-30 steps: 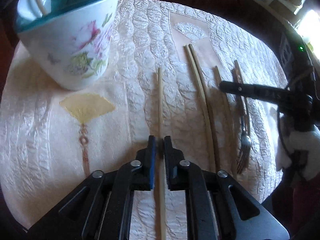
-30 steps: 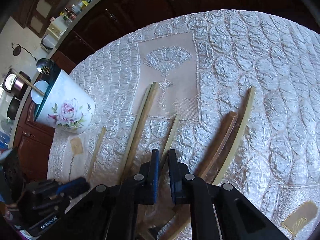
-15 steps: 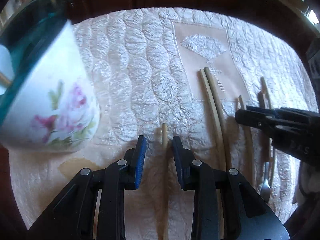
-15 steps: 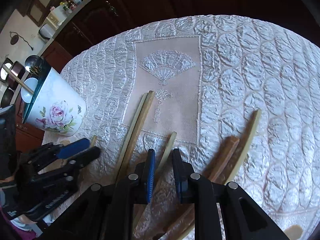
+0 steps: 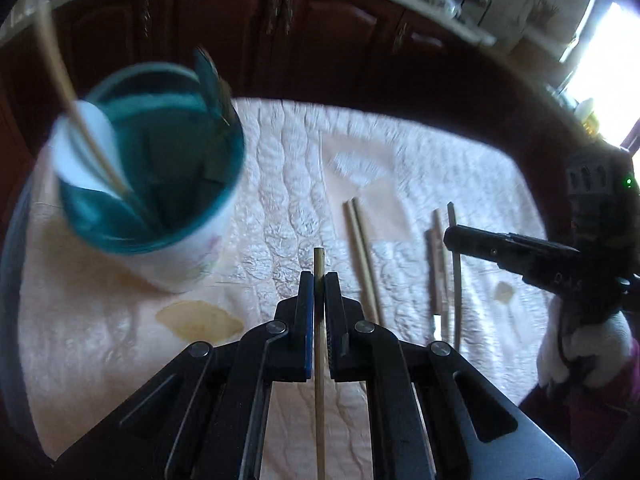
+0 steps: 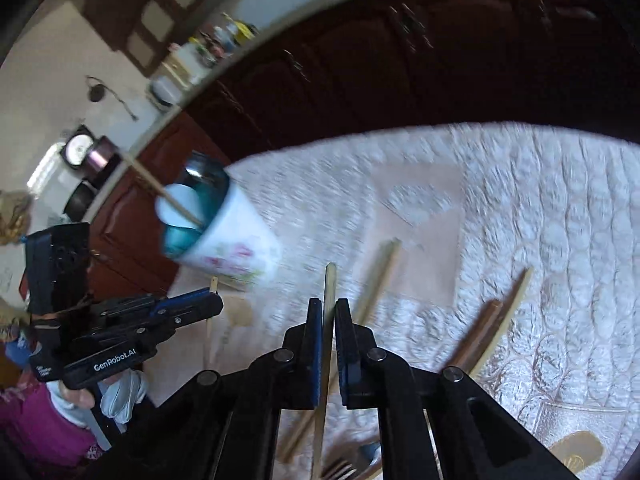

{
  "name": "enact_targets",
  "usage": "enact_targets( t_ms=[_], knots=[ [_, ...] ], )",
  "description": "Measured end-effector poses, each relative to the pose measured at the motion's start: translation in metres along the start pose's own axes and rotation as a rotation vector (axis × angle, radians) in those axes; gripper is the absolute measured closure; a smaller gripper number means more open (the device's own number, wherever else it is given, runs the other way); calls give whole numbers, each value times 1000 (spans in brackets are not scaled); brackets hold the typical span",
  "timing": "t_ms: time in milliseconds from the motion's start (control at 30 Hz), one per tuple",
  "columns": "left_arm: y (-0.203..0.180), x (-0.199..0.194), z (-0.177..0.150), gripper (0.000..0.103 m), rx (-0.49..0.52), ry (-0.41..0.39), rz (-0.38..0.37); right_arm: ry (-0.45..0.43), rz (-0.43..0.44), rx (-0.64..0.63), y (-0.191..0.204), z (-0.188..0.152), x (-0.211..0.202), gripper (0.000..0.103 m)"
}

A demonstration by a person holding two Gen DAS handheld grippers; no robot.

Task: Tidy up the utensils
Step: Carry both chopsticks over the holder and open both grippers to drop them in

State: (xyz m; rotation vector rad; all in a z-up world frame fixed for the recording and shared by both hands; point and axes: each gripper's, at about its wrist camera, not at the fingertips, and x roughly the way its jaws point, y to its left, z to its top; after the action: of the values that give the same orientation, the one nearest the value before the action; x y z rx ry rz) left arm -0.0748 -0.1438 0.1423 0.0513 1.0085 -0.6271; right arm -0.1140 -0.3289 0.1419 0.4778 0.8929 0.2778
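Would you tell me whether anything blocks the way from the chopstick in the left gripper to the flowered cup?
Nothing visible does. The left gripper is shut on the chopstick, and only bare tablecloth lies between it and the cup. A stick already leans inside, but the mouth stays mostly open.

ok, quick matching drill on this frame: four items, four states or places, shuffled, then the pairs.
Items:
1. left tongs
2. right tongs
3. floral cup
4. chopstick pair

States:
A. lying side by side on the tablecloth
B. shut on a thin round chopstick
C. upright, utensils inside
D. shut on a flat pale chopstick

Pairs: 1-B, 2-D, 3-C, 4-A
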Motion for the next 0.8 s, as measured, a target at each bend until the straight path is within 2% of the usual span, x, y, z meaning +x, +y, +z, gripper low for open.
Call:
enact_targets(
  t_ms=[467, 600, 800],
  knots=[
    [14, -118, -27, 99, -10, -158, -10, -109, 48, -156, 60, 1, -61, 98],
    [24, -152, -17, 99, -33, -209, -29, -150, 71, -185, 78, 18, -71, 98],
    [34, -195, 13, 99, -54, -314, -13, -200, 87, -222, 105, 46, -75, 98]
  ],
)
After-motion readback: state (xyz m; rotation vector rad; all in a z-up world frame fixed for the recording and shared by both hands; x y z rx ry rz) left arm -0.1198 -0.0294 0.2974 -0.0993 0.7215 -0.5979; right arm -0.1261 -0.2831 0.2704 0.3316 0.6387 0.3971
